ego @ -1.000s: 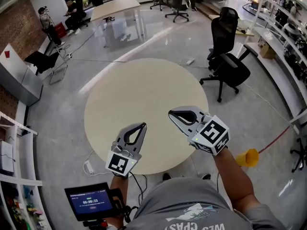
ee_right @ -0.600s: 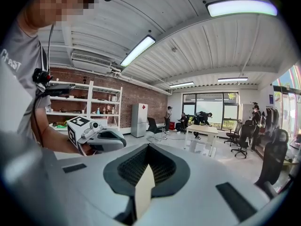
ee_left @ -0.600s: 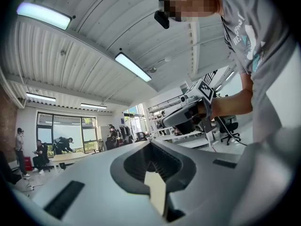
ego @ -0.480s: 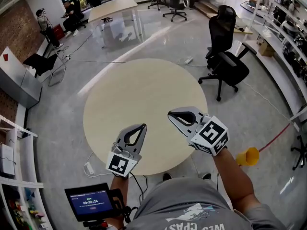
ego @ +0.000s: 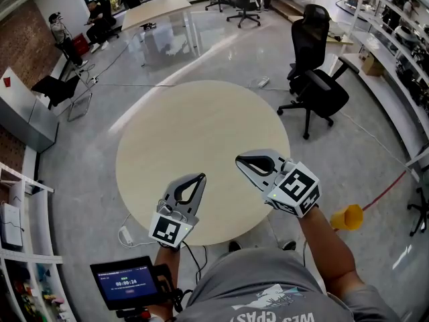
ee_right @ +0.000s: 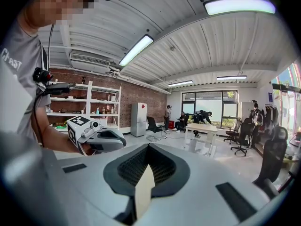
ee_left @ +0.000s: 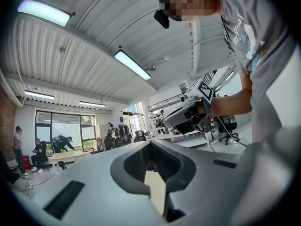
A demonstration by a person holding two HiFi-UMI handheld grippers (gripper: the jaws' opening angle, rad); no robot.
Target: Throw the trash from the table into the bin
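The round beige table (ego: 194,126) shows a bare top with no trash on it in the head view. My left gripper (ego: 200,176) hovers over the table's near edge, jaws shut with nothing between them. To its right, my right gripper (ego: 239,159) is also shut and empty, at about the same height. In the left gripper view the closed jaws (ee_left: 150,144) fill the lower frame, with the right gripper (ee_left: 186,117) beyond. The right gripper view shows its own closed jaws (ee_right: 148,147) and the left gripper (ee_right: 101,139) at left. No bin is clearly identifiable.
A black office chair (ego: 315,79) stands right of the table. An orange object (ego: 346,218) lies on the floor near my right elbow. A cable and power strip (ego: 124,233) lie under the table's near left. People sit at a far table (ego: 157,9).
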